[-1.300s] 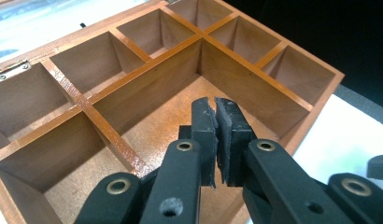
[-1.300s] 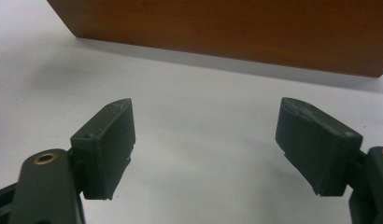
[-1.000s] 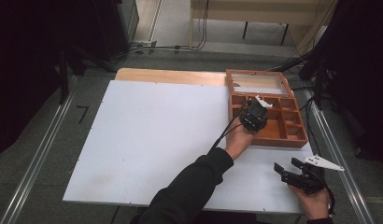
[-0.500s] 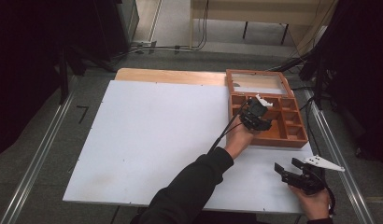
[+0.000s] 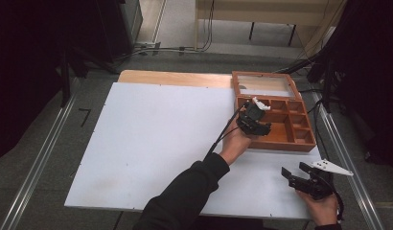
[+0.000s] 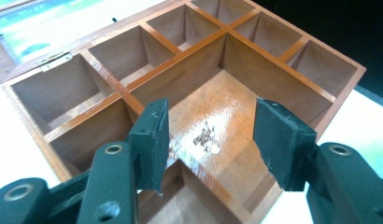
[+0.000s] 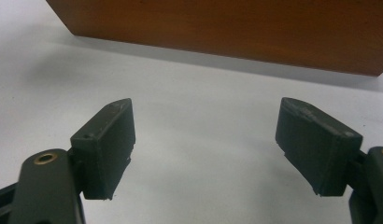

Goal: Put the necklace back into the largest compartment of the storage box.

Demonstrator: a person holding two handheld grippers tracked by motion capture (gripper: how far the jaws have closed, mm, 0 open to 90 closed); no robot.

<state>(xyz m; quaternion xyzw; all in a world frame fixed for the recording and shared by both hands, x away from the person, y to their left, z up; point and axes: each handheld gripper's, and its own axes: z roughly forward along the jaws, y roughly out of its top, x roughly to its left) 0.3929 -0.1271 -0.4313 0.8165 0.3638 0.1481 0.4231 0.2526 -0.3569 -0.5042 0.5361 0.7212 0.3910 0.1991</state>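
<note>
Our left gripper hangs over the wooden box at the counter's far right corner. Its jaws have just been opening and stand apart with nothing between them. Below them, in the left gripper view, a small pale object lies on the floor of the box's large compartment. We cannot tell what it is. Our right gripper rests near the counter's near right corner, jaws wide apart and empty, facing the box's outer wall.
</note>
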